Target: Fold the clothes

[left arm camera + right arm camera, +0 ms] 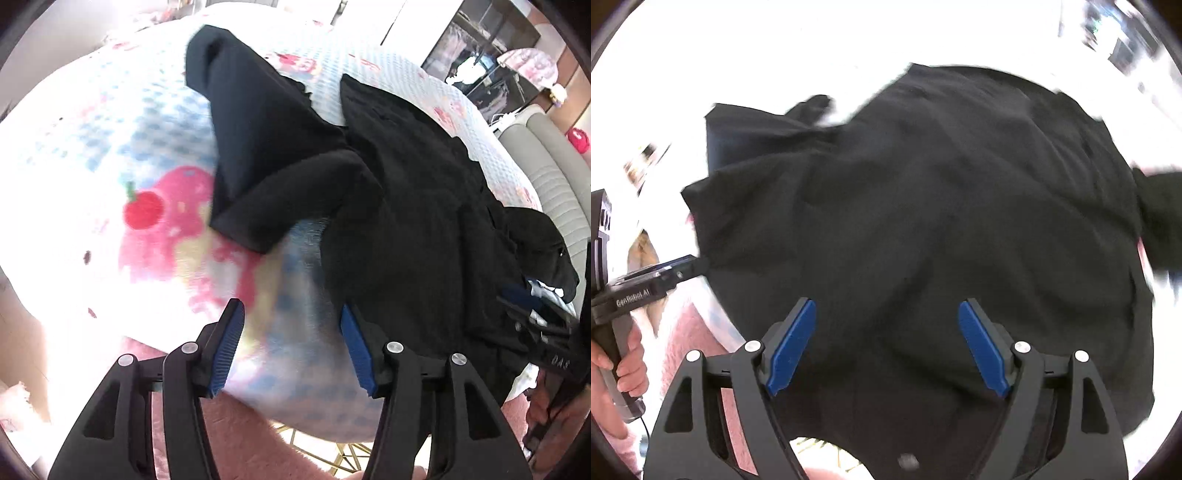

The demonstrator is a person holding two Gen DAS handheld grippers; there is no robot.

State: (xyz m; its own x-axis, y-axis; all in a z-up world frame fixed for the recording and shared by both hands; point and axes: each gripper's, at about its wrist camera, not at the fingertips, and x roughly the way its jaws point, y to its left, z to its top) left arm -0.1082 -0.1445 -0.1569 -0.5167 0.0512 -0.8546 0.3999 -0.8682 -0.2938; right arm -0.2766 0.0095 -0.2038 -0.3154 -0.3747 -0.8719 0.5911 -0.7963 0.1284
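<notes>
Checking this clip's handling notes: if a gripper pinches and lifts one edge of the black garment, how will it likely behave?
The black garment looks floppy: it lies in soft creases and folds across the bedspread, so the lifted edge would probably drape and trail. It seems light, thin fabric. It overhangs the bed edge in the right wrist view, so it may slide off if tugged.

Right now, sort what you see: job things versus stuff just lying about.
Job:
black garment
left gripper, open
right gripper, open
bedspread it lies on

Lying about:
pink rug
cushioned seat
shelves
red item
</notes>
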